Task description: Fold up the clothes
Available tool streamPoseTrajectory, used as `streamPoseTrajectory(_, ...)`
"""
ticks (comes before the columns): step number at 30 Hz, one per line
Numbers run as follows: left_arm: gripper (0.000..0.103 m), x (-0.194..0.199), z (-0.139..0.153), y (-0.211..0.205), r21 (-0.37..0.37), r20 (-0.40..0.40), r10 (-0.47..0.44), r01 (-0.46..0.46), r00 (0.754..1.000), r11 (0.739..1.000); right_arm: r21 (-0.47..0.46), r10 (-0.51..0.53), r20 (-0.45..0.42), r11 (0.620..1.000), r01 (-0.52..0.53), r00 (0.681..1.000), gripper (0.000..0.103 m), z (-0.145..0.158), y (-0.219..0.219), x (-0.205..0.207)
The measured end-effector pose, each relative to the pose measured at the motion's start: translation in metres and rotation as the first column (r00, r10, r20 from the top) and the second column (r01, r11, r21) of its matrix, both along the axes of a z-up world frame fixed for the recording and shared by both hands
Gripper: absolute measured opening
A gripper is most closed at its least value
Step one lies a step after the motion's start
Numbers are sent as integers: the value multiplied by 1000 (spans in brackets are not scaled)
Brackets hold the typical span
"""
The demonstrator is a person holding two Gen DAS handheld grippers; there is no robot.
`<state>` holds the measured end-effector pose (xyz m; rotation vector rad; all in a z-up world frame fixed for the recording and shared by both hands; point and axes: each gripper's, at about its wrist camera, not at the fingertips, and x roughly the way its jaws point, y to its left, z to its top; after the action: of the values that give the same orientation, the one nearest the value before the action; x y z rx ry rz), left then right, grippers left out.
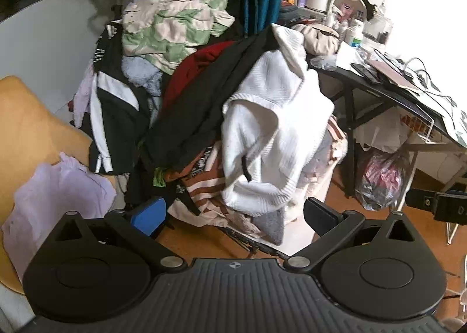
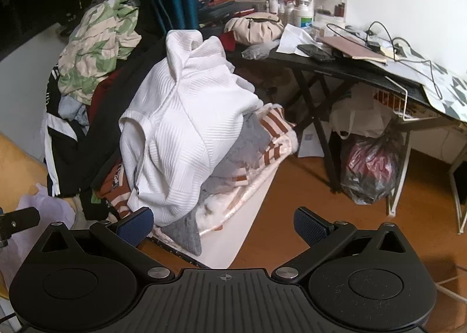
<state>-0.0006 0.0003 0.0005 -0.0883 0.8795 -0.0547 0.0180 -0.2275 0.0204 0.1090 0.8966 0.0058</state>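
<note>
In front of both cameras, a white textured garment is draped over the top and front of a tall heap of clothes, beside a cluttered black desk. The left gripper hangs short of the pile with its jaws spread wide and nothing between them, a pale lilac garment lying on the yellow surface to its left. The right gripper is likewise spread and empty, its fingers apart from the white garment's lower edge.
</note>
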Motion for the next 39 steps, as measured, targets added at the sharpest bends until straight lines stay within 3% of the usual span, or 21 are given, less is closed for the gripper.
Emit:
streamPoseTrajectory(7, 103, -6, 1, -19, 83, 16, 11, -12, 1000, 996, 17, 1, 10, 1000, -1, 1000, 102, 1, -9, 0)
streamPoseTrajectory(13, 103, -9, -1, -7, -9, -2, 25, -25, 1000, 1000, 16, 13, 13, 1000, -14, 1000, 102, 1, -13, -8)
streamPoseTrajectory(24, 103, -18, 0, -22, 66, 9, -24, 23, 1000, 998, 25, 16, 21, 1000, -17, 1000, 102, 3, -11, -16)
streamPoseTrajectory(39, 103, -18, 2, -28, 85, 29, -16, 14, 999, 996, 42, -7, 15, 999, 6, 1000, 102, -1, -23, -13)
